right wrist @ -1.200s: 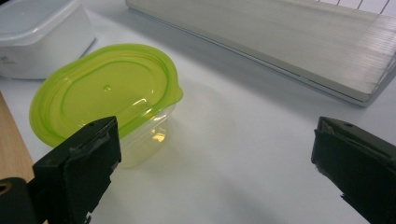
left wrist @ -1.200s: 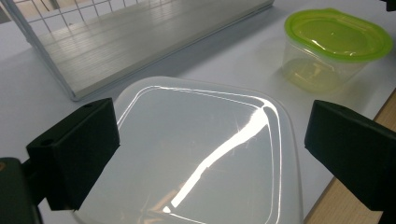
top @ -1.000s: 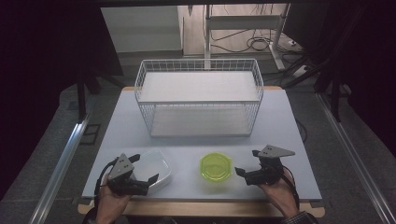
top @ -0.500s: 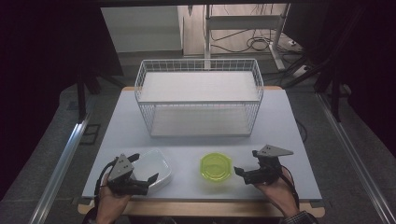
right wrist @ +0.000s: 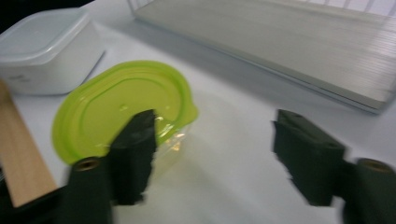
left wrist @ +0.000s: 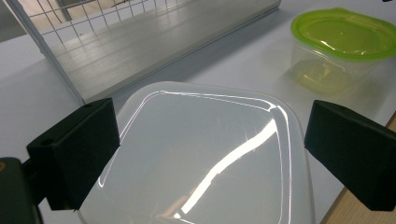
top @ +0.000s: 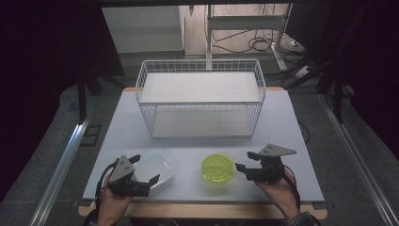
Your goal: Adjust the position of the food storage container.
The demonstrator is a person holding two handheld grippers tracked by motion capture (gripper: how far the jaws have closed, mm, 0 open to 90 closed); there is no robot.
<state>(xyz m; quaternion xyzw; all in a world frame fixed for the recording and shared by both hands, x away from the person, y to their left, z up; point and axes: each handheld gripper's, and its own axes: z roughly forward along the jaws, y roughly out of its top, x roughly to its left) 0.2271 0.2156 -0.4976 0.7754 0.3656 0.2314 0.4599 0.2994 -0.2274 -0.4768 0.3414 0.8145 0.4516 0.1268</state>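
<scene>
Item 1, white box: square, lidded, translucent, on the table near the front edge. It sits between the jaws of the left gripper, and in the left gripper view the lid spans most of the gap between them. Jaws stand wide apart, pads clear of the walls on both sides; nothing is gripped.

Item 2, green tub: clear body, lime lid, just ahead of the right gripper and off toward one jaw. In the right gripper view one jaw overlaps the lid's near edge while the other stands well apart over bare table. These jaws have just been closing, with nothing between them; they are part open and hold nothing.

Item 3, wire basket: beyond both containers, well ahead of both sets of jaws, probably the destination.

Handling notes, as judgement: the step looks like taking hold of one container per gripper.
- Left: lower until the pads face the walls below the lid rim, then close squarely; a lid-only pinch may pop it.
- Right: shift sideways to centre the tub in the gap and reopen first, since the present gap looks narrower than the tub.
- Squeeze gently; thin plastic flexes and slips.
</scene>
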